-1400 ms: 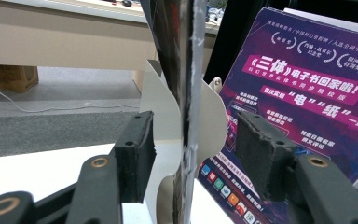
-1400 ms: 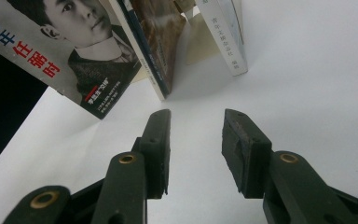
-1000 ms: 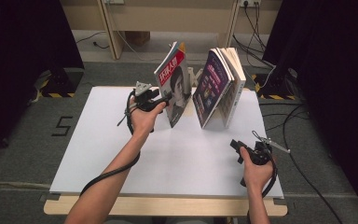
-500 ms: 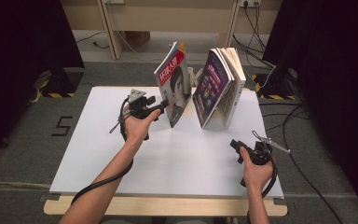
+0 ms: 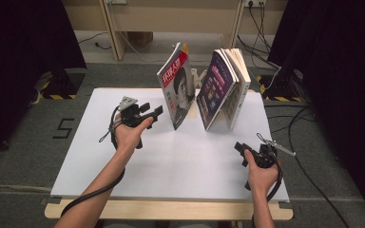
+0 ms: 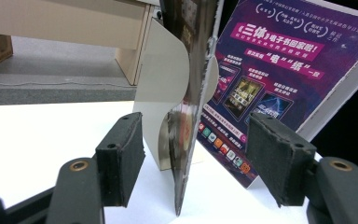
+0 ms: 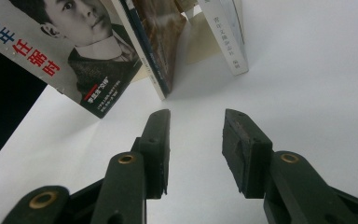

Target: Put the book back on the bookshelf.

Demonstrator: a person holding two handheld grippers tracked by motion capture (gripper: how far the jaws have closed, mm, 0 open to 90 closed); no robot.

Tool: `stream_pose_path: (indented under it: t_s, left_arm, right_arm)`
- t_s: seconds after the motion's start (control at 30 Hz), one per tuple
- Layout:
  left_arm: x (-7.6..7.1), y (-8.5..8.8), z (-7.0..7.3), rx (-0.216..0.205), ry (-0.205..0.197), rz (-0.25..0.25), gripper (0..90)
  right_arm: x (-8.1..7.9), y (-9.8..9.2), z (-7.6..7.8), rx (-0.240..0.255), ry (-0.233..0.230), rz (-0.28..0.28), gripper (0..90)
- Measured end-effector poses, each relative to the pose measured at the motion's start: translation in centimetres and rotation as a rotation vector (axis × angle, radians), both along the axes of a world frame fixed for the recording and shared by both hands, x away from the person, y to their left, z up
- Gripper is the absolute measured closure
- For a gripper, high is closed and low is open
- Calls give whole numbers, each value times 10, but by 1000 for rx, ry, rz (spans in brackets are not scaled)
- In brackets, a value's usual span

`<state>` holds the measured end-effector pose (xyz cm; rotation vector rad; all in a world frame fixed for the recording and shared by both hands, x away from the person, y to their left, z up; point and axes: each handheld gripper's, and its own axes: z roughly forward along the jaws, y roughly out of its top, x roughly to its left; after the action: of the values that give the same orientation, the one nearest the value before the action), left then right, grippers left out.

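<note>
we see the left gripper (image 5: 156, 114) in the person's left hand (image 5: 129, 134), just left of the red-covered magazine (image 5: 176, 90), which we take as our landmark. its jaws have just been opening and stand wide apart. in the left gripper view the magazine's near edge (image 6: 189, 140) runs up between the two pads (image 6: 121, 156), clear of both, so nothing is gripped. the magazine stands nearly upright on the white table (image 5: 100, 156), tilted a little, its portrait cover facing the person. a cream bookend (image 6: 165, 88) stands just behind the magazine on its left face in the left gripper view.

just right of the magazine, with a gap between, we see the purple-covered book (image 5: 216, 90) leaning the same way, and more books (image 5: 237, 85) stacked against its far side. in the left gripper view the purple cover (image 6: 279, 65) fills the space beyond the right pad.

well right of the magazine and nearer the person, the right gripper (image 5: 240, 151) sits in the right hand (image 5: 262, 172) low over the table. its jaws are parted with bare table between them, holding nothing; in the right gripper view (image 7: 193, 149) the magazine cover (image 7: 70, 51) shows up left of the jaws, the book spines ahead.
</note>
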<state>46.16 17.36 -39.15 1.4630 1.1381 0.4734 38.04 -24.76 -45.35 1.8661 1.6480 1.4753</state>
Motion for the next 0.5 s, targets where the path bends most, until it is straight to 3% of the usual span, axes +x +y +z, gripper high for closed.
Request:
stream_pose_path:
  t_s: [0.5]
  left_arm:
    - [-16, 20, -5, 11, 3, -13, 361]
  right_arm:
    - [0, 2, 0, -5, 2, 2, 617]
